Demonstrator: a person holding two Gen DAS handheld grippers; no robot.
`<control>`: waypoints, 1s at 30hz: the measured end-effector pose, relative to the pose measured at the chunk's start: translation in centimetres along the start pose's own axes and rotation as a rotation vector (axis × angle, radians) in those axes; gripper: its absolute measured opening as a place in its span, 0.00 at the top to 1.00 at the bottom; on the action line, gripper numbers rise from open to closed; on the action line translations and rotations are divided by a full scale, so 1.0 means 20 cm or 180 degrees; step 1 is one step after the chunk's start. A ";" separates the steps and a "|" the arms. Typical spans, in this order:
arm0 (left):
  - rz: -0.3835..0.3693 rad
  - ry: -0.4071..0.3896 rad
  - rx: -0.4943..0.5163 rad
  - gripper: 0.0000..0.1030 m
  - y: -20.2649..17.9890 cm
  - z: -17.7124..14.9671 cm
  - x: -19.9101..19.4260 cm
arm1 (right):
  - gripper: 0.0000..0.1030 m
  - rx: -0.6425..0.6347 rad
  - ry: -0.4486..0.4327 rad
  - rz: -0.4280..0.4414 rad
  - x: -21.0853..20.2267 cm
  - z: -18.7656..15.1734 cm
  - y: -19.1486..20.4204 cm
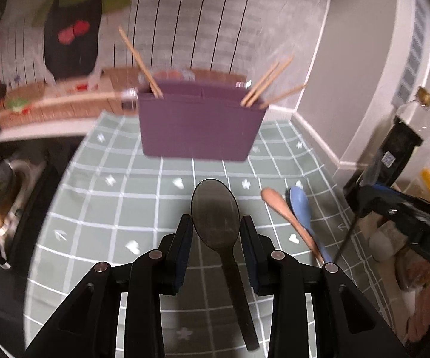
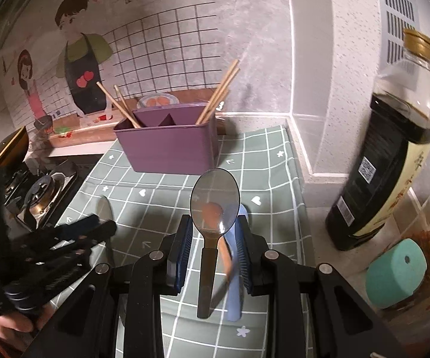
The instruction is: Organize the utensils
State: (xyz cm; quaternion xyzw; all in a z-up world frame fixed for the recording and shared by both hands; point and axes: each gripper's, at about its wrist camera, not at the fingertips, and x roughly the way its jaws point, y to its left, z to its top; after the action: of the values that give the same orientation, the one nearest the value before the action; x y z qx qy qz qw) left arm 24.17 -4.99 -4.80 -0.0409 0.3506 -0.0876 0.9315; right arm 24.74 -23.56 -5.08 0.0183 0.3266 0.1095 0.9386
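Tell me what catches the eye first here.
A spoon fills the middle of each wrist view: a dark spoon in the left gripper, a clear spoon in the right gripper. Behind them a purple box holding chopsticks stands on the checked cloth, where a pink spoon and a blue spoon lie together.

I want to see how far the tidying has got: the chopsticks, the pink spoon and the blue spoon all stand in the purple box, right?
Not quite. Only the chopsticks stand in the purple box. The pink spoon and the blue spoon lie side by side on the checked cloth in front of the box, as the left wrist view shows.
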 end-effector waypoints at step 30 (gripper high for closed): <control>-0.0197 0.0398 -0.0556 0.59 0.28 0.08 0.22 | 0.75 -0.0164 -0.0220 -0.0069 -0.05 0.28 0.14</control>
State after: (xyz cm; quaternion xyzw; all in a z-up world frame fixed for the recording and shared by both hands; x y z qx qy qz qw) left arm 29.17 -0.23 -7.17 -0.1272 0.4128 -0.0878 0.8976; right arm 26.86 -20.76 0.24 -0.0057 0.2912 0.1070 0.9506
